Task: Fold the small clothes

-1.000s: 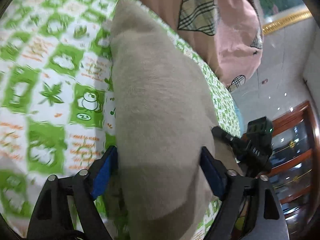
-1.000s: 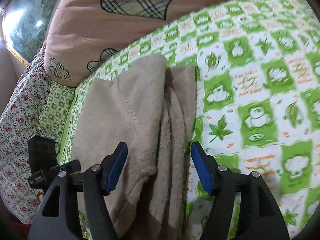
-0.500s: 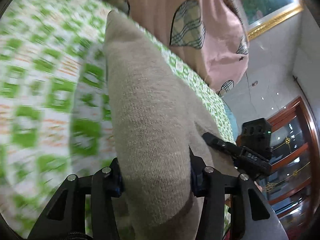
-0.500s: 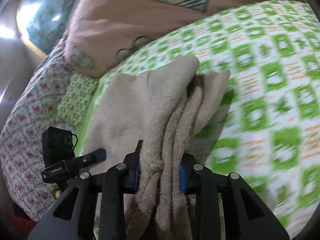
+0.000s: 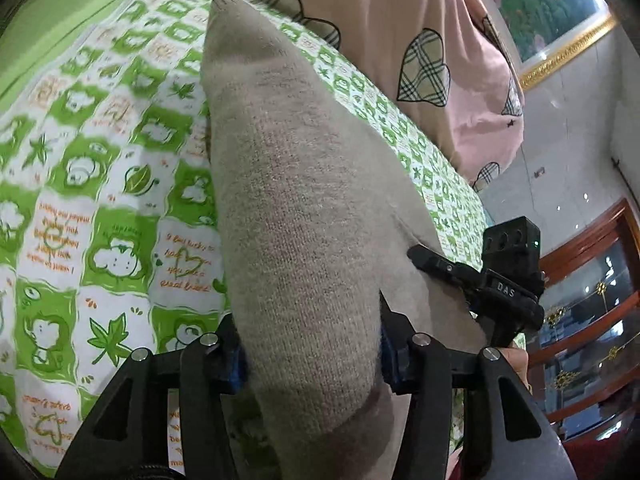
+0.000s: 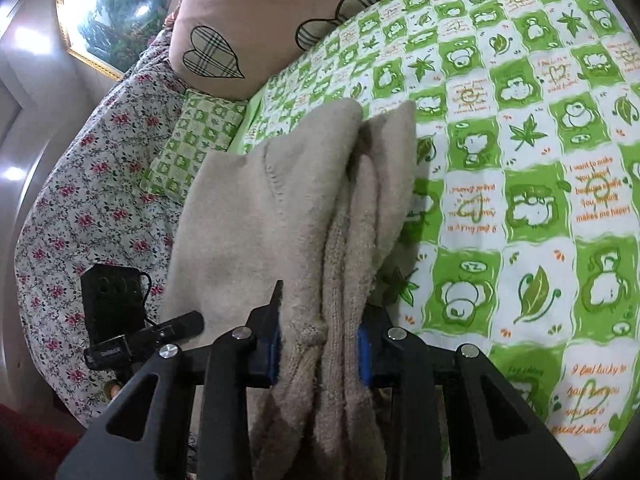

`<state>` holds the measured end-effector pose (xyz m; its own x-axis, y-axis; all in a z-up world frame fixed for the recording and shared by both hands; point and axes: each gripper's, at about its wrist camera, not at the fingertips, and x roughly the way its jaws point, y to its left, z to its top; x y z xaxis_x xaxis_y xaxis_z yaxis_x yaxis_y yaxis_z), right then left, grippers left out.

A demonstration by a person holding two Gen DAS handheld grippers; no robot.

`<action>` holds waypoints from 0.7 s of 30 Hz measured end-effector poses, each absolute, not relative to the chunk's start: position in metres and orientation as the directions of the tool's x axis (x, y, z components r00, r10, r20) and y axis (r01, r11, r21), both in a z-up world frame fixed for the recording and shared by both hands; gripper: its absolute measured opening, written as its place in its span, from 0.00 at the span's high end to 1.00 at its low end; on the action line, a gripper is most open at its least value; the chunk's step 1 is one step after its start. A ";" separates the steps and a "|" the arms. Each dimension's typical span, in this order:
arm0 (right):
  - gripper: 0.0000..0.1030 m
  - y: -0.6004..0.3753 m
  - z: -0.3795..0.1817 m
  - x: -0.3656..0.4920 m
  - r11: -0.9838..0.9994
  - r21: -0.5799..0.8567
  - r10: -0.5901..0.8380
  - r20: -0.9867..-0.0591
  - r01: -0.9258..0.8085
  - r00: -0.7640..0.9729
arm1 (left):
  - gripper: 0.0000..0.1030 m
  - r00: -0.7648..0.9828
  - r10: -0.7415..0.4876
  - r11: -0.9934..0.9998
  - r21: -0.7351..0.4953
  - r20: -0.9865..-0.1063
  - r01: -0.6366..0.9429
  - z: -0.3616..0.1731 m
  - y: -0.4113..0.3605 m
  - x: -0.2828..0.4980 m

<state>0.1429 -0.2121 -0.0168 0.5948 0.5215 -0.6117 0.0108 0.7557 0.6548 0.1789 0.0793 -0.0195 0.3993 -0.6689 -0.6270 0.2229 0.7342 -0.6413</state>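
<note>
Hidden: blue pads of left gripper [image 5: 312, 354] mostly buried in beige sweater [image 5: 304, 216], lower end cut off | Changed: both claws wide apart before, just squeezed in, left eased slightly; now left and right gripper [image 6: 318, 350] clenched on sweater | Place: sweater lifted off green bedsheet [image 6: 520, 160], bunched folds hanging, near pink pillow [image 6: 260, 12] | Containers: none seen

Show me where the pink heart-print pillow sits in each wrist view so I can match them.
Left wrist view: the pink heart-print pillow fills the top centre and right, behind the beige knit garment.
Right wrist view: the pillow lies at top left and centre.
Shared landmark: the green checked bedsheet under the garment.
</note>
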 end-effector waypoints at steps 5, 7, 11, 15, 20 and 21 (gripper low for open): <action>0.60 -0.208 -0.015 0.145 0.807 0.590 0.475 -0.671 0.022 0.570 | 0.32 0.411 -0.666 0.728 -0.663 -0.623 0.174 -0.026 0.095 0.181; 0.47 -0.210 -0.009 0.143 0.835 0.549 0.444 -0.701 0.026 0.558 | 0.26 0.431 -0.652 0.737 -0.655 -0.624 0.168 -0.023 0.106 0.181; 0.40 -0.227 0.019 0.140 0.882 0.468 0.340 -0.703 0.047 0.624 | 0.23 0.482 -0.637 0.732 -0.668 -0.601 0.135 -0.014 0.130 0.194; 0.45 -0.228 0.031 0.162 0.881 0.473 0.345 -0.674 0.022 0.653 | 0.23 0.500 -0.616 0.740 -0.664 -0.609 0.104 -0.014 0.135 0.218; 0.79 -0.207 0.003 0.208 0.870 0.493 0.399 -0.726 0.020 0.559 | 0.23 0.489 -0.595 0.754 -0.654 -0.638 0.064 -0.021 0.130 0.248; 0.86 -0.206 -0.003 0.212 0.870 0.492 0.401 -0.737 0.025 0.545 | 0.23 0.486 -0.589 0.760 -0.648 -0.646 0.059 -0.020 0.124 0.252</action>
